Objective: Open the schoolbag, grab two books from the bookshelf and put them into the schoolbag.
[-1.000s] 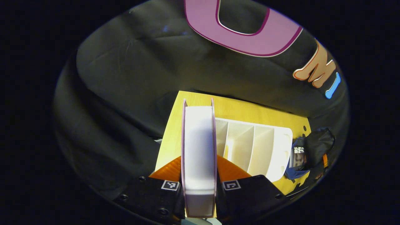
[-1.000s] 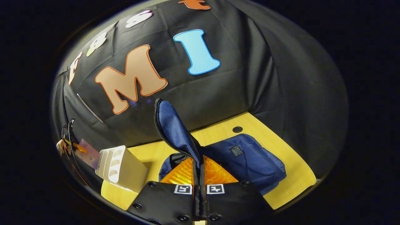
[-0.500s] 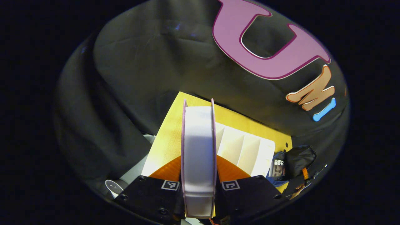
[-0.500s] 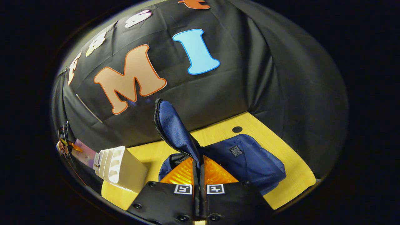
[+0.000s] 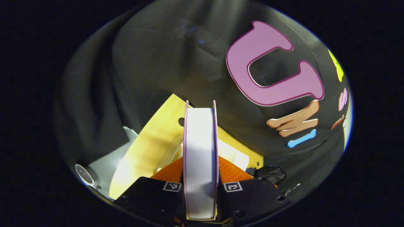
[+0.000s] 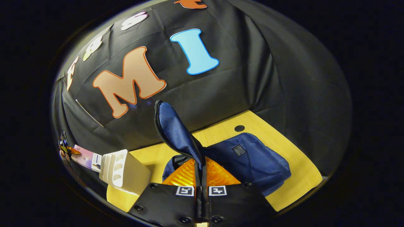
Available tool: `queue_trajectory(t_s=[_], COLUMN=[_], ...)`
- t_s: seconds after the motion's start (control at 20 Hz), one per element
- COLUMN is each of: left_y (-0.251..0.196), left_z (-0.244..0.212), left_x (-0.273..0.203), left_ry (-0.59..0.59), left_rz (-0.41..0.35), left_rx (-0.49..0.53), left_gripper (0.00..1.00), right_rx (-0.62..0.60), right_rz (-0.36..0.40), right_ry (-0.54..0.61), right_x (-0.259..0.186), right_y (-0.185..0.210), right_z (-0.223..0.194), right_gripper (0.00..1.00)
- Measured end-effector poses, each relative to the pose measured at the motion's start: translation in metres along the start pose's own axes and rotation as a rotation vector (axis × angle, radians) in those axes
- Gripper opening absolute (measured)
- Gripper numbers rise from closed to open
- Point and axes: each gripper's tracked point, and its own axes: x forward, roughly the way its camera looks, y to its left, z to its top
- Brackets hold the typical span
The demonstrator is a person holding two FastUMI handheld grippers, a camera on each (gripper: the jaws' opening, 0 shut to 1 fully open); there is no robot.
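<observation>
— What is nearest in the left gripper view?

— The left gripper (image 5: 200, 189), both fingers pressed on a book (image 5: 200, 157) held upright, page edges facing the camera between thin pink covers. Behind it lies the yellow table (image 5: 151, 142), with the white bookshelf (image 5: 232, 154) partly hidden just beyond the book. A dark bundle (image 5: 268, 173) sits at the right edge, too dim to identify.

— And in the right gripper view?

— The right gripper (image 6: 201, 189) is clamped on the blue flap (image 6: 175, 129) of the schoolbag (image 6: 252, 164), fingers pinching the fabric beside its zipper edge and holding it raised. The bag's body lies flat on the table (image 6: 296, 183), just right of the fingers.

— Where is the shelf from there?

— The bookshelf (image 6: 121, 170) stands at the table's left end, its slots facing the far left. Beyond it, at the edge, the left gripper (image 6: 68, 150) carries the pink-covered book (image 6: 85, 157), apart from the schoolbag.
</observation>
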Motion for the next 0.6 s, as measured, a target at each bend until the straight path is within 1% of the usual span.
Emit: queue_trajectory(t_s=[0.15, 0.35, 0.4, 0.45, 0.5, 0.55, 0.6], left_y=[0.001, -0.002, -0.003, -0.010, -0.023, -0.025, -0.025], left_z=[0.000, 0.001, -0.002, -0.005, -0.010, -0.014, -0.016], left_x=[-0.003, -0.010, -0.011, -0.012, -0.015, -0.016, -0.015], left_ry=[-0.028, -0.066, -0.070, -0.064, -0.058, -0.047, -0.047], left_rz=[-0.046, -0.120, -0.148, -0.198, -0.246, -0.280, -0.295], left_rx=[-0.069, -0.121, -0.132, -0.147, -0.165, -0.181, -0.193], left_gripper=[0.34, 0.34, 0.34, 0.34, 0.34, 0.34, 0.34], right_rx=[-0.006, -0.027, -0.030, -0.033, -0.037, -0.037, -0.035], right_rz=[-0.002, -0.005, -0.005, -0.005, -0.005, -0.005, -0.004], right_ry=[0.005, 0.009, 0.011, 0.013, 0.016, 0.016, 0.015], right_x=[-0.002, -0.003, -0.003, -0.003, -0.003, -0.003, -0.004], right_y=[-0.002, -0.002, -0.002, -0.002, -0.003, -0.004, -0.004], right_z=[0.000, 0.000, -0.001, -0.001, -0.002, -0.002, -0.002], right_gripper=[0.03, 0.04, 0.02, 0.04, 0.03, 0.03, 0.02])
